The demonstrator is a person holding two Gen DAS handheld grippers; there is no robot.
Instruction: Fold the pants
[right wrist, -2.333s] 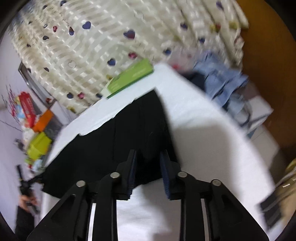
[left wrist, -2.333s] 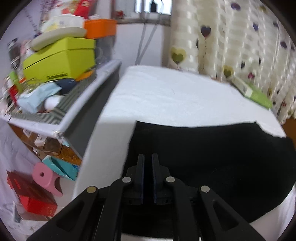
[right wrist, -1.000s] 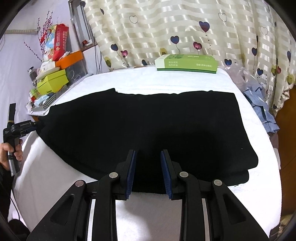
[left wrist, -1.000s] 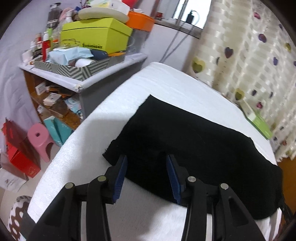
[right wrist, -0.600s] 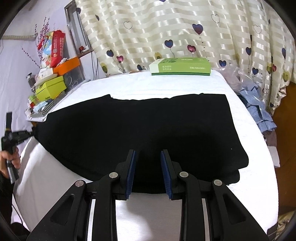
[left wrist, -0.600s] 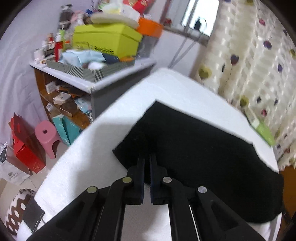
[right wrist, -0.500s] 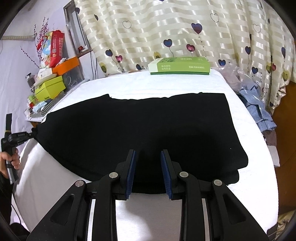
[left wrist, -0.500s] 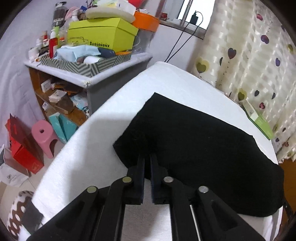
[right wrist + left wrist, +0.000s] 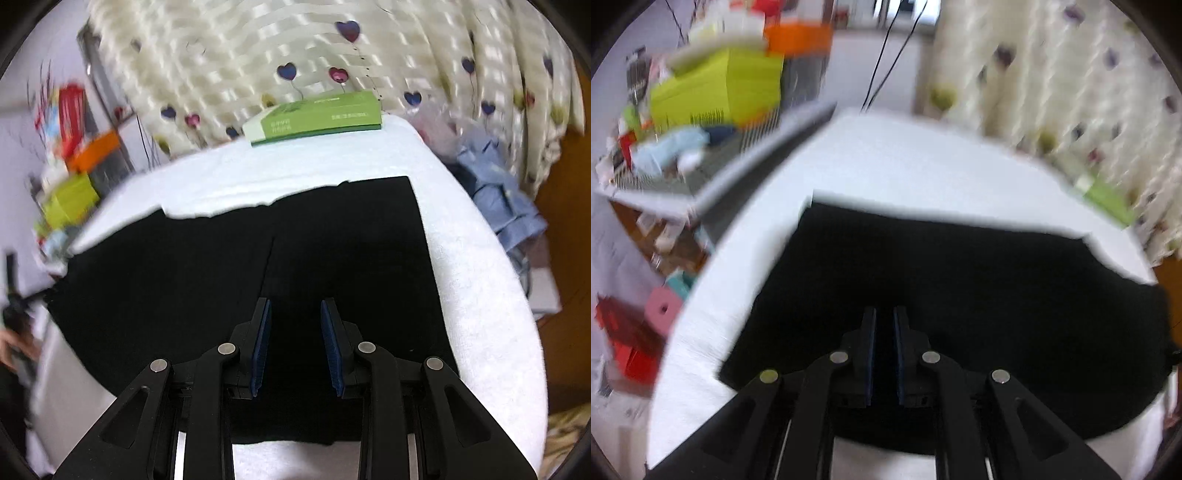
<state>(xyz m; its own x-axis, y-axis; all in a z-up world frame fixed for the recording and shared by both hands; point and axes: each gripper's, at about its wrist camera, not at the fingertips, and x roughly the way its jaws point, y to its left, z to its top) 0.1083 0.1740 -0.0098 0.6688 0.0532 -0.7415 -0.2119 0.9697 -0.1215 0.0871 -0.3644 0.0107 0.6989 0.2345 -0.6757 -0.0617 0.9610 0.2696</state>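
Black pants (image 9: 960,277) lie flat across a white padded table (image 9: 905,158). My left gripper (image 9: 884,314) is shut on the fabric at the pants' left end, and black cloth fills the thin gap between its pads. In the right wrist view the pants (image 9: 221,277) stretch from the left edge to a straight right hem. My right gripper (image 9: 295,306) is open and hangs just above the cloth near its front edge, right of the middle seam. The left gripper (image 9: 14,310) shows far left, held by a hand (image 9: 14,347). Both views are motion-blurred.
A green box (image 9: 317,118) lies at the table's back edge by the heart-print curtain. A cluttered shelf (image 9: 713,92) with lime and orange boxes stands left of the table. Blue clothes (image 9: 506,206) are piled off the right end. A pink stool (image 9: 663,306) sits on the floor.
The left gripper went from open to shut on the pants' left end and has since shifted, with more cloth now around it. The right gripper stayed open and moved forward over the pants.
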